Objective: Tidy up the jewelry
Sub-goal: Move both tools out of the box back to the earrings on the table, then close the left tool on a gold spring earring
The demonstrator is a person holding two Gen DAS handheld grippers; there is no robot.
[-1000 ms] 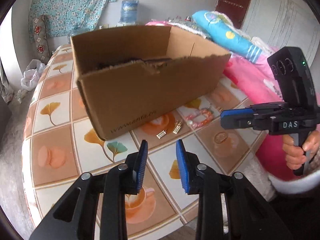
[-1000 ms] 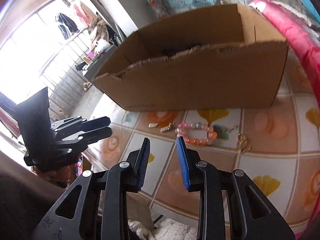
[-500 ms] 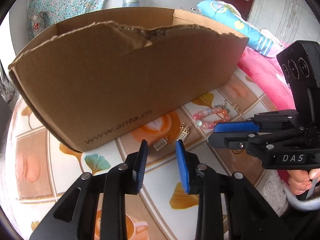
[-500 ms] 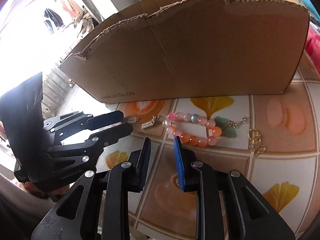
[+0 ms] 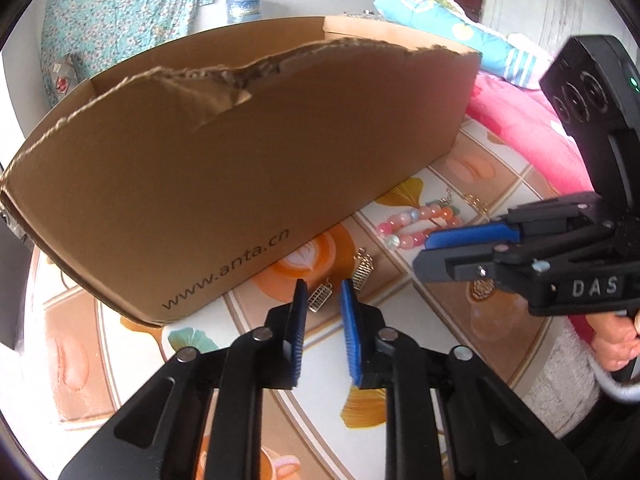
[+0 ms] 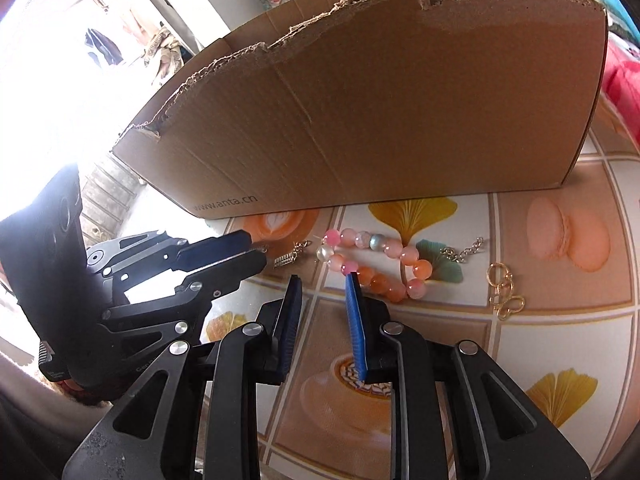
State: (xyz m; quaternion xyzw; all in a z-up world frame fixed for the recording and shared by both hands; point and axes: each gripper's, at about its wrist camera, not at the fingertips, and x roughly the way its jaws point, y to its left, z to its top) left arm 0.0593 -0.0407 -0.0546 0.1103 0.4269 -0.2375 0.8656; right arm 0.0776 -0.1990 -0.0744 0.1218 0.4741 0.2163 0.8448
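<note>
A cardboard box stands on the patterned table; it also shows in the right wrist view. In front of it lie two small gold earrings, a pink and orange bead bracelet with a chain, and gold rings. My left gripper is open, its tips on either side of the nearer earring. My right gripper is open, with its right fingertip at the bracelet. The right gripper also shows in the left wrist view.
A pink blanket and a blue pillow lie on a bed to the right of the table. The table's tiled cloth extends to the right. A water bottle stands behind the box.
Both grippers have moved forward and down toward the jewelry. The left gripper now frames an earring; the right gripper's tip has reached the bracelet.
</note>
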